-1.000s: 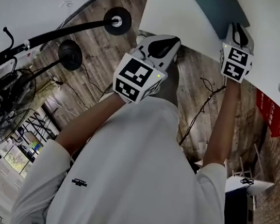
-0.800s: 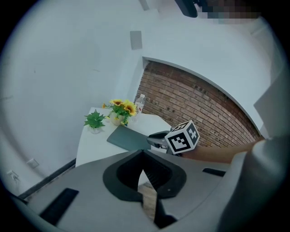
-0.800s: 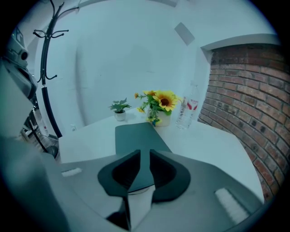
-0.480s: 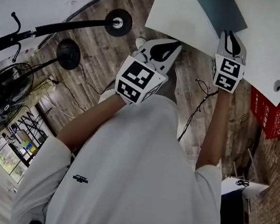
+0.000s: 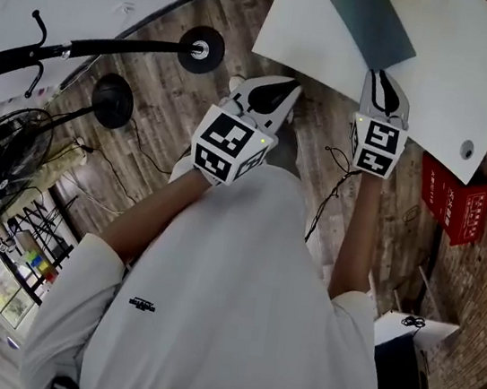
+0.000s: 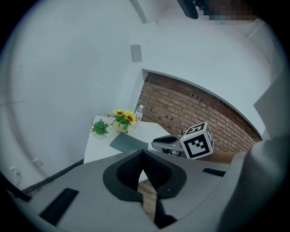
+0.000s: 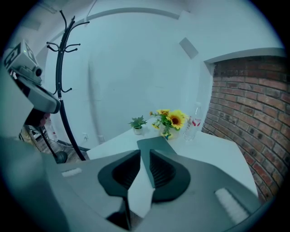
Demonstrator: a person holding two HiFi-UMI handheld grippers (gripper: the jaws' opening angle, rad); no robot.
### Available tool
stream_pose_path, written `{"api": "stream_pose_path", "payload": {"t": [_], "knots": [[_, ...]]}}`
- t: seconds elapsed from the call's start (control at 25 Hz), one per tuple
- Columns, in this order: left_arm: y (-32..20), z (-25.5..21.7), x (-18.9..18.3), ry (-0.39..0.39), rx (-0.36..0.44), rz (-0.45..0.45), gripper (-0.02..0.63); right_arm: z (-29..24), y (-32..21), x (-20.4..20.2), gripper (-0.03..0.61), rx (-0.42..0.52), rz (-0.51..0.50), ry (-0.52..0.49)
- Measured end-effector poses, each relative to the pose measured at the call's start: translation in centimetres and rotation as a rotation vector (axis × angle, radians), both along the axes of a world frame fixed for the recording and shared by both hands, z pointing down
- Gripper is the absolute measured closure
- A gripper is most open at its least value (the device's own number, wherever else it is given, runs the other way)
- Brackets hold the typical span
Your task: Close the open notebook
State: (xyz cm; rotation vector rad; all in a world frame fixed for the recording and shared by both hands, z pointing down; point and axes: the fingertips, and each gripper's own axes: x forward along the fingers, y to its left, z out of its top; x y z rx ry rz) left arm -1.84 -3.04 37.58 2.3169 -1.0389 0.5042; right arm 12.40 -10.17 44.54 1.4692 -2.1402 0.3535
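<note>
- The notebook (image 5: 373,25) lies flat on the white table (image 5: 453,66), its dark grey cover facing up and no pages showing, so it looks closed; it sits toward the far side of the table, near the sunflowers (image 7: 171,120)
- The right gripper (image 5: 381,74) is over the table's near edge, pointing at the notebook; in the right gripper view its jaws stand slightly apart with nothing between them, and the notebook's near end and the bare tabletop show through the gap
- The left gripper (image 5: 283,84) is off the table's near edge, over the wooden floor (image 5: 172,124), well short of the notebook; in the left gripper view its jaw tips meet, clenched on nothing
- The left gripper view also shows the right gripper from the side, just beside the notebook; whether it touches the notebook cannot be told
- Beyond the notebook, a small green plant (image 7: 137,122), the sunflowers and a clear water bottle (image 7: 195,118) stand in a row
- A red box (image 5: 454,198) sits on the floor beside the table; a black coat stand (image 7: 61,68) rises at the left
</note>
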Motion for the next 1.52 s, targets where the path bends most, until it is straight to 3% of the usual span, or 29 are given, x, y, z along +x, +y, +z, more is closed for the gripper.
{"api": "stream_pose_path", "payload": {"t": [0.48,0.96,1.52], "knots": [[1.3,-3.6,-0.4,0.040,0.063,-0.040,0.604,-7.2,3.6,-1.4,0.512,0.072,-0.063,-0.035],[0.7,-7.7,-2.0,0.059,0.150,-0.066,0.604,-13.8,6.5,-0.8,0.566,0.176,-0.032,-0.058],[-0.1,-11.3,-2.8,0.057,0.244,-0.101,0.604,-20.4,8.1,-0.3,0.566,0.297,0.022,-0.164]]}}
